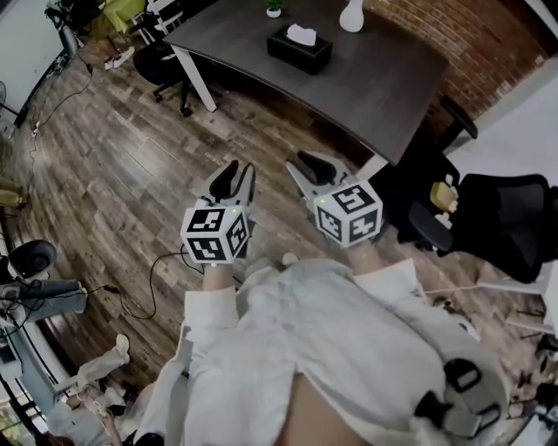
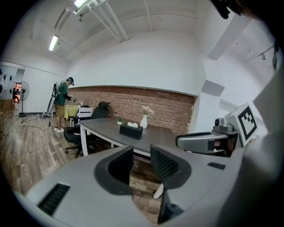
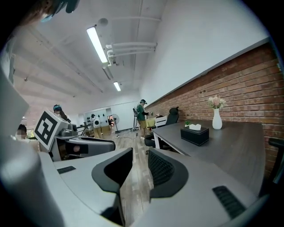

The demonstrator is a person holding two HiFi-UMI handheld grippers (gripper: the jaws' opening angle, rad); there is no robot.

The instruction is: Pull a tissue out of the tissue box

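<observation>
A black tissue box (image 1: 299,50) stands on the dark grey table (image 1: 384,87) far ahead, with a white tissue (image 1: 302,34) sticking out of its top. Both grippers hover over the wooden floor, well short of the table. My left gripper (image 1: 237,179) points toward the table, open with nothing between its jaws. My right gripper (image 1: 307,168) beside it is open and empty too. In the left gripper view the tissue box (image 2: 131,131) sits beyond the left gripper (image 2: 142,153). In the right gripper view the tissue box (image 3: 195,134) lies to the right of the right gripper (image 3: 140,155).
A white vase (image 1: 351,15) and a small potted plant (image 1: 274,8) stand behind the box. Black office chairs sit at the table's left end (image 1: 166,65) and to my right (image 1: 497,222). A person (image 2: 62,104) stands far off. Cables trail across the floor (image 1: 166,261).
</observation>
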